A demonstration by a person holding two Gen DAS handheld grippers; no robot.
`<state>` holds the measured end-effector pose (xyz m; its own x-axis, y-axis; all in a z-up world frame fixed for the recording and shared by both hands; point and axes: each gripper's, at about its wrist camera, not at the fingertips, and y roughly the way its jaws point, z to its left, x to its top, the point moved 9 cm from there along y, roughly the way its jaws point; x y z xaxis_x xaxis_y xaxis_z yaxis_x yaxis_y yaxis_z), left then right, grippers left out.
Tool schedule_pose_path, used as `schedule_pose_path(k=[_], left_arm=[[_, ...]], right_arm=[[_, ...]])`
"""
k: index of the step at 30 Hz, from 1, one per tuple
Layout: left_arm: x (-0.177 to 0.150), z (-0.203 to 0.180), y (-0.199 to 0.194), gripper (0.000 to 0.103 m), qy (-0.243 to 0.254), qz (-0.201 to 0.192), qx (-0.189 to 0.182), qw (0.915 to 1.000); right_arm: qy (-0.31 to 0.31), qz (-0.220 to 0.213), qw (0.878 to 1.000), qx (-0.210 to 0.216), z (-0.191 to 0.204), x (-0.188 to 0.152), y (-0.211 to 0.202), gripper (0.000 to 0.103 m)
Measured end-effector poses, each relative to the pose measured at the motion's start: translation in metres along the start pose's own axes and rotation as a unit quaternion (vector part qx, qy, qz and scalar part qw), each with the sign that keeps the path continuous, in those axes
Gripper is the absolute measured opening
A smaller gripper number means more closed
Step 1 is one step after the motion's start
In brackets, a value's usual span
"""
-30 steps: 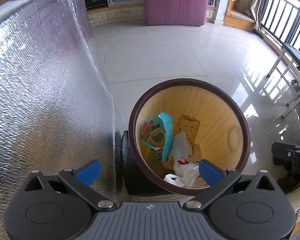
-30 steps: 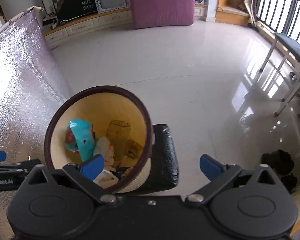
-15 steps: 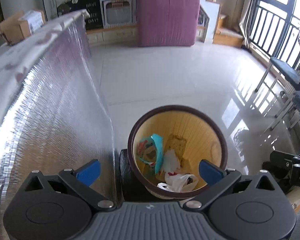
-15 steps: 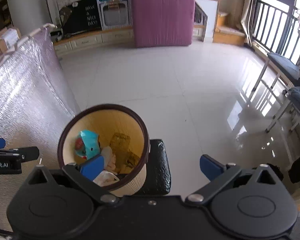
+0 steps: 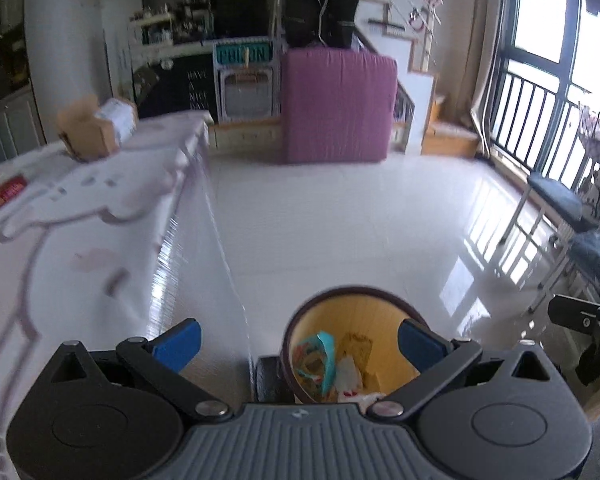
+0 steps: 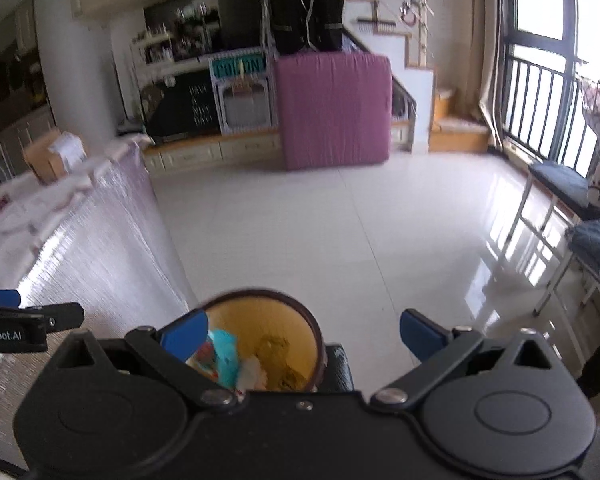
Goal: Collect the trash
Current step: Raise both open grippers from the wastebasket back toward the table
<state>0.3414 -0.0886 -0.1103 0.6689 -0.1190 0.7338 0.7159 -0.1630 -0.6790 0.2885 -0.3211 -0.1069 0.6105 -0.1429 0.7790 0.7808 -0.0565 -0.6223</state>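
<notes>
Round yellow-lined, brown-rimmed trash bin (image 5: pixel 354 312) upright, mouth facing up, teal wrapper (image 5: pixel 325 354) inside, left gripper (image 5: pixel 298 338) and right gripper (image 6: pixel 302 330) above it, fingers spread wide, empty

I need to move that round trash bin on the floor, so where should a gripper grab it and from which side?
Probably grip the bin's dark rim, from above, one finger inside the wall and one outside. The mouth is open and upright, and the far side's inner wall is bare. Avoid the near-left, where a black object sits against it beside the foil-covered table.
</notes>
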Motion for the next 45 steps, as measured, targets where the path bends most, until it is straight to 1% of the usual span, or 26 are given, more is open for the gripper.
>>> schedule_pose_path(k=[7, 12, 16, 20, 23, 28, 31, 35, 38, 43, 45], left_arm=[[0.025, 0.038, -0.043, 0.103, -0.015, -0.048, 0.018, 0.9986], [0.042, 0.079, -0.068, 0.103, -0.027, -0.076, 0.041, 0.9959], [0.054, 0.118, -0.083, 0.103, -0.034, -0.093, 0.065, 0.993], [0.067, 0.162, -0.095, 0.103, -0.038, -0.105, 0.093, 0.9893], [0.078, 0.197, -0.1, 0.103, -0.043, -0.111, 0.114, 0.9863], [0.101, 0.256, -0.106, 0.103, -0.028, -0.134, 0.16, 0.9776], [0.11, 0.29, -0.102, 0.103, -0.015, -0.137, 0.175, 0.9749], [0.111, 0.336, -0.083, 0.103, -0.005, -0.138, 0.171, 0.9754], [0.105, 0.369, -0.058, 0.103, -0.002, -0.137, 0.159, 0.9777], [0.099, 0.405, -0.008, 0.103, -0.007, -0.118, 0.11, 0.9869], [0.101, 0.418, 0.012, 0.103, -0.011, -0.113, 0.096, 0.9889]], right_arm=[[-0.019, -0.059, 0.998, 0.028, 0.045, 0.034, -0.036, 0.103], [-0.032, -0.086, 0.994, 0.056, 0.083, 0.057, -0.051, 0.103], [-0.048, -0.101, 0.991, 0.075, 0.122, 0.075, -0.056, 0.103], [-0.065, -0.113, 0.987, 0.094, 0.16, 0.095, -0.053, 0.103], [-0.076, -0.12, 0.985, 0.1, 0.188, 0.112, -0.049, 0.103], [-0.089, -0.139, 0.979, 0.12, 0.237, 0.145, -0.041, 0.103], [-0.088, -0.146, 0.976, 0.138, 0.269, 0.164, -0.032, 0.103], [-0.092, -0.148, 0.972, 0.16, 0.315, 0.185, -0.01, 0.103], [-0.09, -0.142, 0.97, 0.173, 0.348, 0.193, 0.013, 0.103], [-0.08, -0.114, 0.975, 0.173, 0.393, 0.193, 0.065, 0.103], [-0.073, -0.101, 0.978, 0.166, 0.406, 0.19, 0.088, 0.103]])
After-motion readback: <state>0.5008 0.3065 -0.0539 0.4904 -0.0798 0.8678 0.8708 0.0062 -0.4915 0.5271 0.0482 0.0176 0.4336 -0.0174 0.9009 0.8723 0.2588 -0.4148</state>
